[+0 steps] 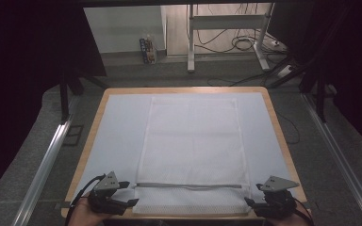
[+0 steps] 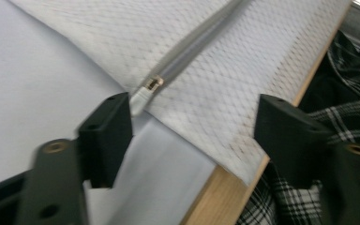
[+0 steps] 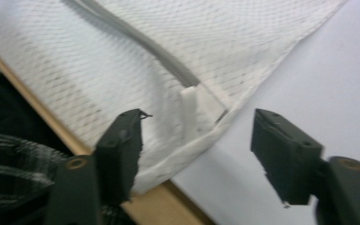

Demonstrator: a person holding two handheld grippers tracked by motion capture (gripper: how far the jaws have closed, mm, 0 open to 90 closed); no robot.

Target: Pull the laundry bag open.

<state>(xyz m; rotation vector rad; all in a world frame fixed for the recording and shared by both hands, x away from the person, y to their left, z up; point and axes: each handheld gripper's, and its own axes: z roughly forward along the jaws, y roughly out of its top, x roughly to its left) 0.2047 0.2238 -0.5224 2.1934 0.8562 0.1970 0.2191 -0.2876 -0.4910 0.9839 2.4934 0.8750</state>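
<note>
A white mesh laundry bag (image 1: 192, 146) lies flat along the middle of the table, its grey zipper (image 1: 188, 185) running across near the front edge. My left gripper (image 1: 131, 200) sits at the bag's near left corner, jaws open. In the left gripper view the mesh bag (image 2: 201, 79) and its metal zipper pull (image 2: 153, 83) lie just beyond my left gripper (image 2: 194, 124), and the pads do not press on the cloth. My right gripper (image 1: 249, 202) is open at the near right corner. In the right gripper view the bag's corner (image 3: 187, 126) lies between the spread jaws of my right gripper (image 3: 197, 136).
A pale blue sheet (image 1: 118, 132) covers the wooden table (image 1: 283, 136). A person's checked clothing (image 2: 337, 51) shows past the table's front edge. Metal rails (image 1: 47, 160) run along both sides on the grey floor. A desk frame and cables (image 1: 235, 37) stand beyond the far edge.
</note>
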